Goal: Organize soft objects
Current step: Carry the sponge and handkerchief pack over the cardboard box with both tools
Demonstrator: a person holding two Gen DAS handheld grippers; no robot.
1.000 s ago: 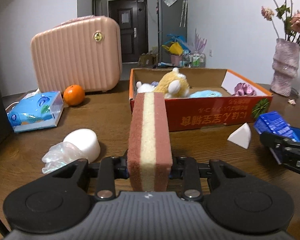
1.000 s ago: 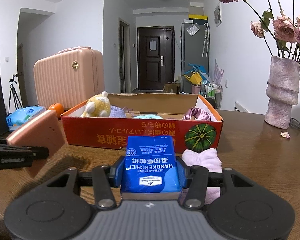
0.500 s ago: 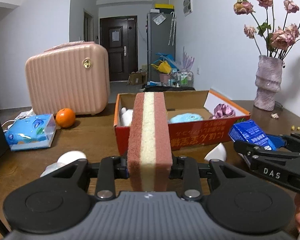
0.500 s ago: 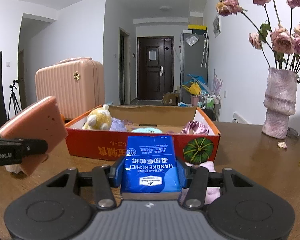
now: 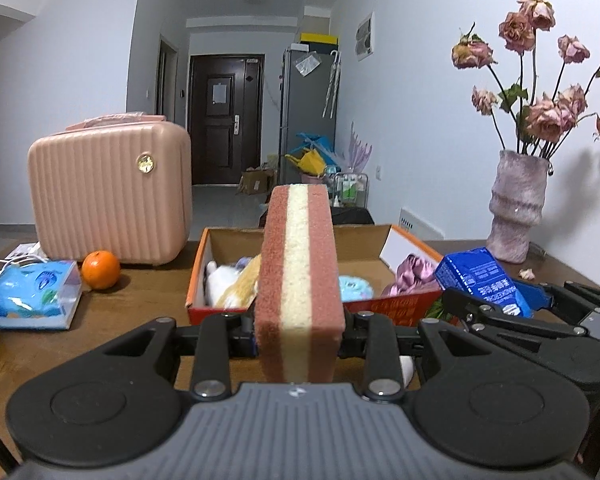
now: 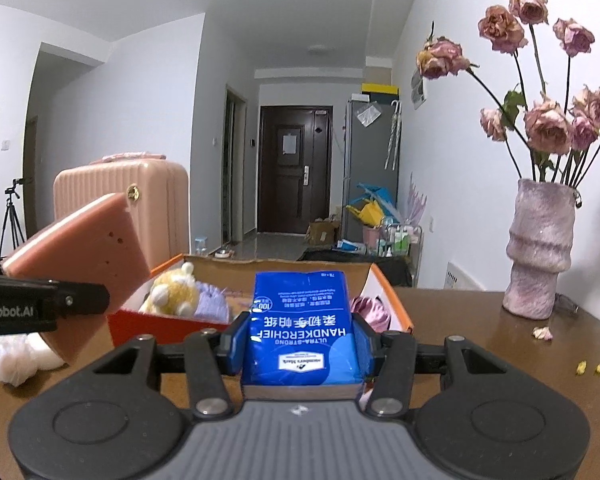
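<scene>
The left gripper (image 5: pixel 298 340) is clamped on a rectangular sponge block with reddish-brown outer layers and a cream middle layer (image 5: pixel 298 280). The block stands on edge between the jaws, above the wooden table (image 5: pixel 140 300). The right gripper (image 6: pixel 302 344) is clamped on a blue plastic-wrapped pack of paper handkerchiefs (image 6: pixel 304 328), which lies flat between the jaws with its printed face up.

At 12 o'clock from both grippers sits an open, shallow orange cardboard box (image 5: pixel 404 308). It holds a yellow-and-white plush toy (image 6: pixel 174 294), a light blue fluffy item (image 5: pixel 356 288) and a bunched pink satin cloth (image 5: pixel 414 274). In the left wrist view the handkerchief pack appears at 3 o'clock, over the right end of the box.

At 9 o'clock of the box lie an orange fruit (image 5: pixel 100 270) and a blue-printed soft tissue pack (image 5: pixel 30 300). A ribbed pink hard-shell case (image 5: pixel 110 192) stands at 10 o'clock. A textured mauve vase of dried roses (image 5: pixel 518 208) stands at 2 o'clock. A crumpled clear plastic bag (image 6: pixel 16 360) lies near the left gripper.
</scene>
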